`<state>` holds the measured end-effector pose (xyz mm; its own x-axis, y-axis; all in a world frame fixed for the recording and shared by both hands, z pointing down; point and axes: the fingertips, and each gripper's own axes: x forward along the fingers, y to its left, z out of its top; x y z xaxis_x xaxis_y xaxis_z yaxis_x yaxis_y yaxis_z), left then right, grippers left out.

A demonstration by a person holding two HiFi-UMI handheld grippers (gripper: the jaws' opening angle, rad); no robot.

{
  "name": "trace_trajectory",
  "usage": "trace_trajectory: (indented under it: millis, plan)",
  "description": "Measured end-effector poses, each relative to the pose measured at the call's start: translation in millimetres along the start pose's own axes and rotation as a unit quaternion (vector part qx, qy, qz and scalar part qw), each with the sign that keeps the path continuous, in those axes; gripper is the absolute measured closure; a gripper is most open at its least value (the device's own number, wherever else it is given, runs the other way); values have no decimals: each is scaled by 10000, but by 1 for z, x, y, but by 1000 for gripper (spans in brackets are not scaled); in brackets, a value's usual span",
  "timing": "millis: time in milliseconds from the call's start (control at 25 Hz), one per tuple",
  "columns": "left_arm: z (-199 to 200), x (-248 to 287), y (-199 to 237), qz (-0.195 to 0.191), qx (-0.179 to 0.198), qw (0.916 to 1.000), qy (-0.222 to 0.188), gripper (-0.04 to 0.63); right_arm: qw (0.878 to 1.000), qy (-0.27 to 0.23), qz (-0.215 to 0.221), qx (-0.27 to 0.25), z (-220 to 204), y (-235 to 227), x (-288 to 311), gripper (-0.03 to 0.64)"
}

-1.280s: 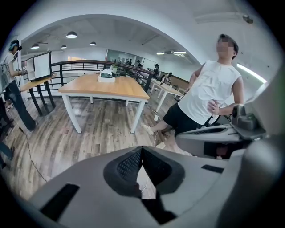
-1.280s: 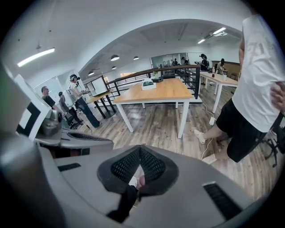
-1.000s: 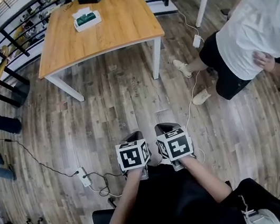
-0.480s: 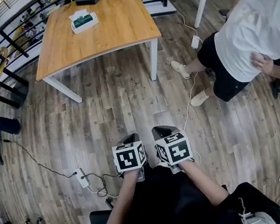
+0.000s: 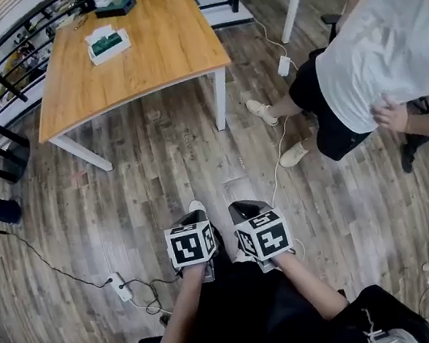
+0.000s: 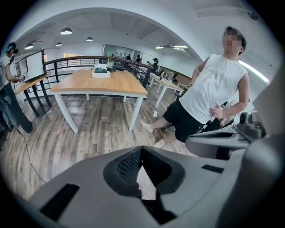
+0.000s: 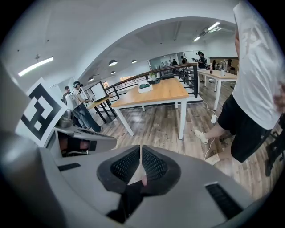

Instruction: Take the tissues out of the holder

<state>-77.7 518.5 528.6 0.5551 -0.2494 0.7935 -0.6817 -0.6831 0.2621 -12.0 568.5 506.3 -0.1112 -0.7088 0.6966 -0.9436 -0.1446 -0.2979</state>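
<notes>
Lower in the head view than before, left gripper (image 5: 191, 212) and right gripper (image 5: 242, 207) sit side by side, both closed on nothing (approach only). Well ahead, the tissue holder (image 5: 112, 45) stands on the wooden table (image 5: 168, 47), its tissues (image 5: 100, 35) untouched.

This looks like an open-plan office. Wooden tables (image 5: 135, 49) on white legs stand on a plank floor (image 5: 143, 187), and a black railing (image 7: 187, 73) runs behind them. A monitor (image 6: 31, 64) stands at one side, with ceiling lights (image 6: 66, 31) overhead. A power strip (image 5: 118, 288) and cables (image 5: 50, 265) lie on the floor.
</notes>
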Motion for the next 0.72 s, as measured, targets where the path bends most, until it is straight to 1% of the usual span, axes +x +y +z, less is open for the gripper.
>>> trace_trajectory:
  millis: [160,320,720]
  plan:
    - [26,21,-2,-75,106,9999,22,588,9999,75,-149,21,16,-21,14,603]
    - [57,36,4,-78,149,9999,4,588,9998,98,-157,-15,44,-32,34,604]
    - [134,59,65,-37,6,10000,13,588,9995,175,-53,-275,130,-19,103,603]
